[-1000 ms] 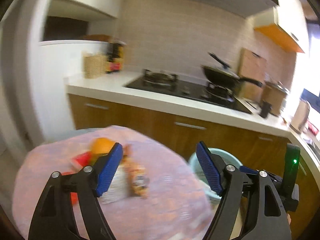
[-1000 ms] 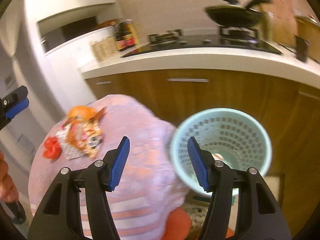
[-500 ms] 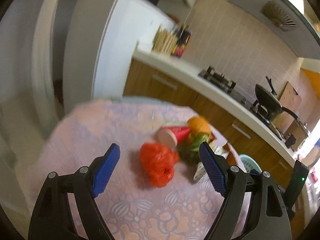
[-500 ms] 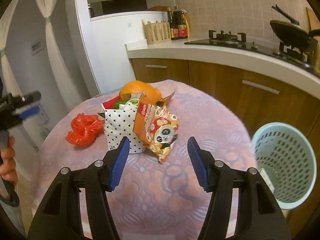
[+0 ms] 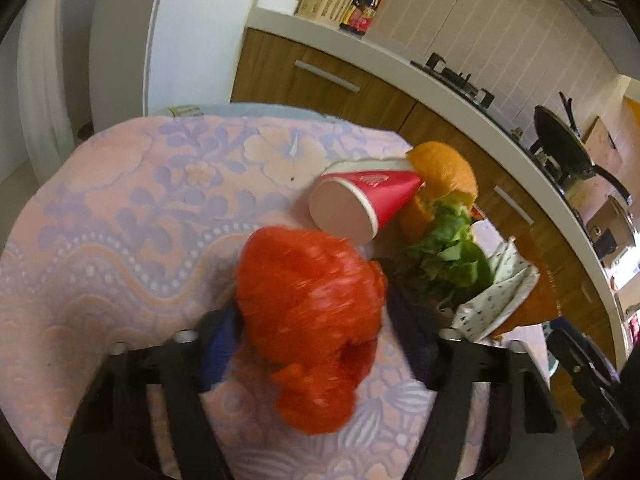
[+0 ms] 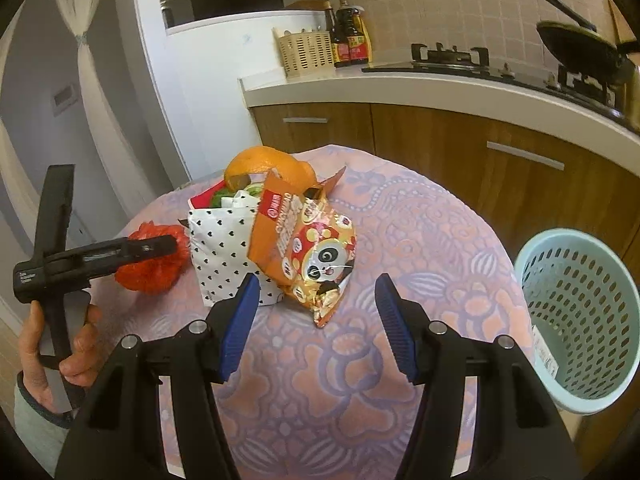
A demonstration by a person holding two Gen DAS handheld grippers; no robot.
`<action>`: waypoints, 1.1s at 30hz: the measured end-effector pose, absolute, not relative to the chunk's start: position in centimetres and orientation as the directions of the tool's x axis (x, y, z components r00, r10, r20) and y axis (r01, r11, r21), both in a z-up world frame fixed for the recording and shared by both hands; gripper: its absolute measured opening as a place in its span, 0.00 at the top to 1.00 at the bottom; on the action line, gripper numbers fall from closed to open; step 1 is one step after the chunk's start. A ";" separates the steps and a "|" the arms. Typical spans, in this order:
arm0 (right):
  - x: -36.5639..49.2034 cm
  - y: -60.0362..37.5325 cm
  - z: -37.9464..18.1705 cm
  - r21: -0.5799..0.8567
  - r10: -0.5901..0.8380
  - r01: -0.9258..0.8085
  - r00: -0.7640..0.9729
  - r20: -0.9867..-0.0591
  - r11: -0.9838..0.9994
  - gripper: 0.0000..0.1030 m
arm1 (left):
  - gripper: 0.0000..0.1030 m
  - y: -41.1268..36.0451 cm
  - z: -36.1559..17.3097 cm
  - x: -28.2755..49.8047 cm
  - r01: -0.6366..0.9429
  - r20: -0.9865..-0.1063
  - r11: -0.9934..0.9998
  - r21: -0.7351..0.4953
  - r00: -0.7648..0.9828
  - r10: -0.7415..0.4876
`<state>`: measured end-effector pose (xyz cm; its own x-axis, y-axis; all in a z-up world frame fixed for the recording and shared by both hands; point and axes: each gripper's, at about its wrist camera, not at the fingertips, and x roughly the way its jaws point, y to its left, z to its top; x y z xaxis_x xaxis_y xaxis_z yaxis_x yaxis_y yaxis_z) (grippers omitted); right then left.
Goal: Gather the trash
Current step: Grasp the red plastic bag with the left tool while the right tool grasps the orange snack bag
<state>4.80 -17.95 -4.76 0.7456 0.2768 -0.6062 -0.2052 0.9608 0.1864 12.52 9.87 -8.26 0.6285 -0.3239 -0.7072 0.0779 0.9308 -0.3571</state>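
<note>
Closing our left claw point(image 5: 316, 344) around the red plastic bag point(image 5: 310, 316), we have the crumpled bag sitting right between the two blue pads. The pads are blurry, so we cannot tell if they press on it yet. We think the bag comes first because it lies alone, on the left claw's side of the pile, and it is soft and easy to squeeze.

Just past the left claw lies a red paper cup point(image 5: 362, 204) on its side. Behind the cup we see orange peel point(image 5: 442, 176), and to the right of the claw some green leaves point(image 5: 450, 248) in a white dotted paper bag point(image 6: 224, 248).

Our right claw point(image 6: 314, 320) stands apart with nothing in it. It hangs above the flowery cloth on the worktop point(image 6: 360, 380). Just in front of it lies a snack packet point(image 6: 312, 248) with a panda on it, leaning on the dotted bag. We think the right claw waits here so it can take the packet.

Off to the right of the right claw stands a pale blue bin point(image 6: 580, 320), beside the worktop and lower down. It is close, so the trash has only a short way to go.
</note>
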 end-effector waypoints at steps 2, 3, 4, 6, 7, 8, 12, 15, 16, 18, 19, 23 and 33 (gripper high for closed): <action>5.2 -17.5 -4.8 0.181 0.275 -0.207 0.743 -0.611 0.962 0.45 | 0.53 9.9 -8.7 12.5 0.092 -0.700 0.919 -0.384 0.621 -0.354; 5.5 -17.2 -4.9 0.178 0.272 -0.205 0.740 -0.616 0.962 0.45 | 0.54 9.8 -8.8 12.4 0.089 -0.697 0.921 -0.379 0.628 -0.348; 5.7 -17.0 -4.9 0.179 0.274 -0.207 0.737 -0.618 0.962 0.45 | 0.55 9.7 -8.8 12.2 0.090 -0.696 0.924 -0.371 0.632 -0.341; 6.0 -16.7 -5.1 0.184 0.278 -0.209 0.732 -0.622 0.961 0.45 | 0.55 9.4 -8.8 12.0 0.095 -0.695 0.931 -0.352 0.640 -0.328; 6.3 -16.5 -5.2 0.181 0.273 -0.204 0.730 -0.627 0.962 0.45 | 0.56 9.3 -8.7 12.0 0.096 -0.693 0.932 -0.350 0.643 -0.326; 6.6 -16.3 -5.2 0.173 0.258 -0.191 0.733 -0.630 0.966 0.46 | 0.56 9.3 -8.7 11.9 0.096 -0.689 0.931 -0.352 0.646 -0.327; 7.8 -15.7 -5.5 0.173 0.260 -0.194 0.714 -0.650 0.966 0.79 | 0.56 9.5 -8.4 11.5 0.114 -0.664 0.921 -0.373 0.660 -0.351; 7.9 -16.0 -5.6 0.185 0.270 -0.197 0.714 -0.646 0.963 0.95 | 0.56 9.8 -8.2 11.2 0.110 -0.650 0.917 -0.384 0.673 -0.353; 7.6 -16.1 -5.5 0.189 0.275 -0.200 0.718 -0.639 0.961 0.95 | 0.56 9.8 -8.1 11.1 0.109 -0.648 0.918 -0.381 0.677 -0.349; 7.0 -16.5 -5.0 0.180 0.269 -0.200 0.735 -0.623 0.963 0.95 | 0.56 10.0 -7.6 10.5 0.099 -0.642 0.924 -0.369 0.692 -0.330; 6.5 -16.8 -4.6 0.174 0.265 -0.199 0.747 -0.610 0.964 0.96 | 0.56 10.0 -7.4 10.1 0.095 -0.637 0.926 -0.365 0.700 -0.323; 5.2 -18.1 -3.2 0.193 0.279 -0.204 0.770 -0.573 0.960 0.96 | 0.56 10.6 -5.3 8.2 0.102 -0.590 0.922 -0.374 0.741 -0.321; 2.2 -22.4 -0.1 0.218 0.254 -0.163 0.827 -0.501 0.962 0.96 | 0.56 4.3 2.0 3.7 0.290 -0.458 0.910 -0.296 0.793 -0.402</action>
<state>2.16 -22.42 -0.05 0.8271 0.2539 -0.5014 -0.1634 0.9622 0.2177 3.70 4.27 1.96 0.7933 -0.4016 -0.4576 0.2901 0.9101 -0.2960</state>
